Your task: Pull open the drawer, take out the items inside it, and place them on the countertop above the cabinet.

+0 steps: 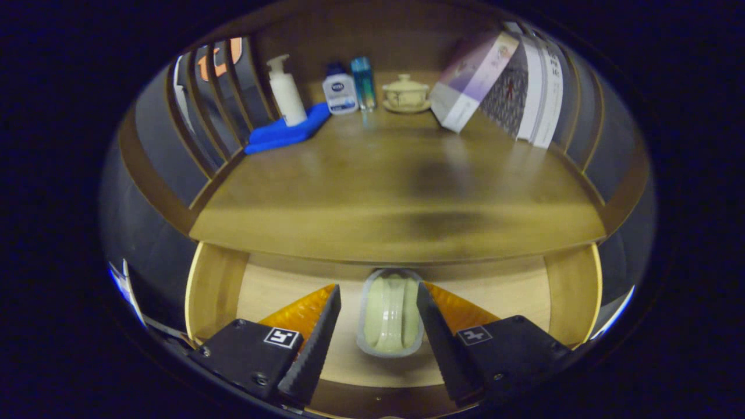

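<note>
While the drawer is standing pulled open under the countertop, the contents are reading as follows, left to right.

Slatted side [201, 99]: curving up at the left of the countertop, dark booth wall showing through the gaps.
Blue pad [285, 132]: lying at the back left corner, its far end passing behind the pump bottle.
Pump bottle [286, 90]: standing upright on the blue pad.
White jar [340, 93]: standing just right of the pump bottle; label too small to make out.
Blue bottle [363, 82]: standing just beside the jar.
Lidded dish [405, 93]: sitting on a saucer at the back wall.
Books [500, 81]: leaning at the back right, the farthest ones cut off.
Countertop [396, 192]: lying bare and blurred across the middle.
Drawer [212, 285]: its rear part lying hidden under the countertop edge.
Pale oblong item [391, 314]: lying in the drawer between the fingers, its far end tucking under the countertop edge; kind hard to tell.
Gripper [378, 302]: fingers spreading wide, flanking the item without touching it.
</note>
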Available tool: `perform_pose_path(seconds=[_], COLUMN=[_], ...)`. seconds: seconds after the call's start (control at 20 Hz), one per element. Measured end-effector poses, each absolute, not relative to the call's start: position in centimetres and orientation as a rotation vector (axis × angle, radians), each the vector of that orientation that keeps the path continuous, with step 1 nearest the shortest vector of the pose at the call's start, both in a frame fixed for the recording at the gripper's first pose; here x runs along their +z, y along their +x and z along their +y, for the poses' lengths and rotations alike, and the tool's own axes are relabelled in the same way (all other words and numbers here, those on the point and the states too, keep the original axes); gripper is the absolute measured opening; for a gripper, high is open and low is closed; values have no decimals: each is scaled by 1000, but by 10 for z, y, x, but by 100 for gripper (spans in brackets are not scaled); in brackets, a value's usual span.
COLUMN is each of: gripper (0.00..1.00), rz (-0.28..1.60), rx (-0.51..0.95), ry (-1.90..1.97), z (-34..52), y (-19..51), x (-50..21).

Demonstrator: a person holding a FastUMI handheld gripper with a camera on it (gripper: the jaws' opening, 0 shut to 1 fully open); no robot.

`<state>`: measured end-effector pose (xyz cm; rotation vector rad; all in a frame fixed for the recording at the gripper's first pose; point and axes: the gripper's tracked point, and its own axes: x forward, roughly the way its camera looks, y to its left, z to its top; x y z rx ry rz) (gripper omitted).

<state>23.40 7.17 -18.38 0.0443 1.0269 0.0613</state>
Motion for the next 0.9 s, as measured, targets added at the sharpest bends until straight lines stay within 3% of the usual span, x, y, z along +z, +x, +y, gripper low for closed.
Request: perform_pose_path(seconds=[0.35, 0.6, 0.9], gripper=[75, 28, 23], rz=[1182, 1214, 1205], rx=[29, -5, 32], ry=[38, 57, 46], z=[77, 68, 70], y=[229, 229, 212], x=[-217, -226, -213])
